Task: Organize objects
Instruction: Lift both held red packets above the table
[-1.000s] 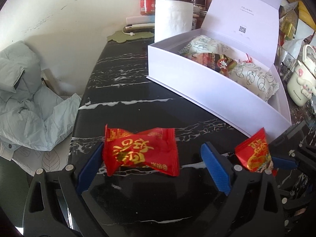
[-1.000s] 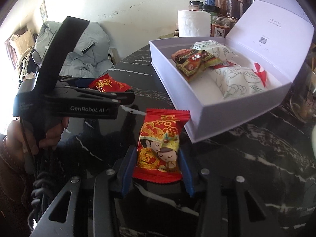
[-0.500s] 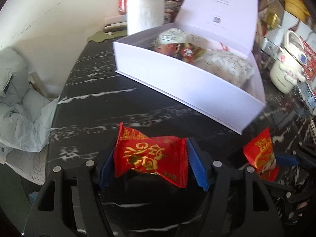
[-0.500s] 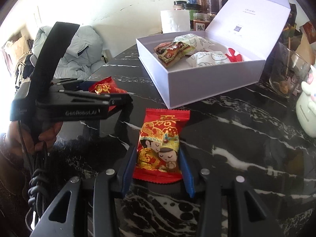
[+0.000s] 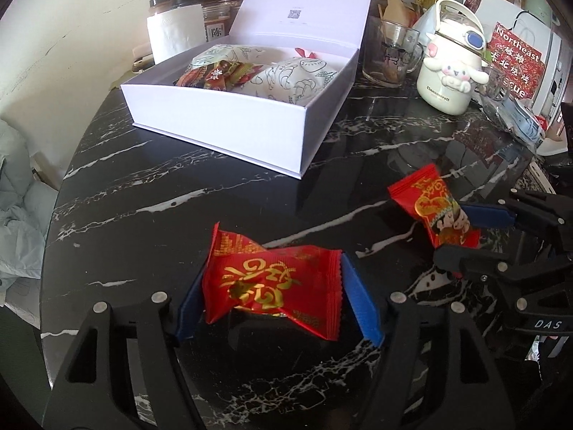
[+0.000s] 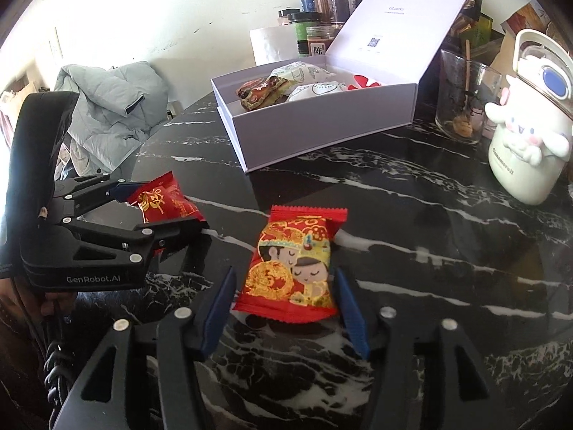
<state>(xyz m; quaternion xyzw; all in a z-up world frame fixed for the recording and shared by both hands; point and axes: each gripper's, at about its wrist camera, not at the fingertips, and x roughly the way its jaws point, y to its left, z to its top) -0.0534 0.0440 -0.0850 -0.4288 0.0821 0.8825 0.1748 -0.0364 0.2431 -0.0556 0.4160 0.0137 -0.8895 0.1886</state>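
Note:
My left gripper (image 5: 274, 261) has a red packet with gold script (image 5: 272, 286) between its blue pads. The pads touch both ends of the wrapper while the jaws are opening a little. My right gripper (image 6: 285, 274) points at a red packet with a cartoon couple (image 6: 297, 261) lying on the black marble table (image 5: 179, 197). Its jaws are opening, and both pads stand clear of that packet. The white gift box (image 5: 222, 122) stands open further back, holding snack bags. In the right wrist view the left gripper (image 6: 161, 206) appears at the left with its packet (image 6: 168, 208).
A cream cartoon-dog mug (image 5: 447, 71) and a glass cup (image 5: 390, 53) stand right of the box. Behind the box are a paper roll (image 5: 175, 36) and several jars. A grey jacket (image 6: 107, 107) lies beyond the table's left edge.
The left jaws went from wide apart to closed around the gold-script packet. Both grippers moved sideways along the table. The right jaws have spread off the cartoon packet.

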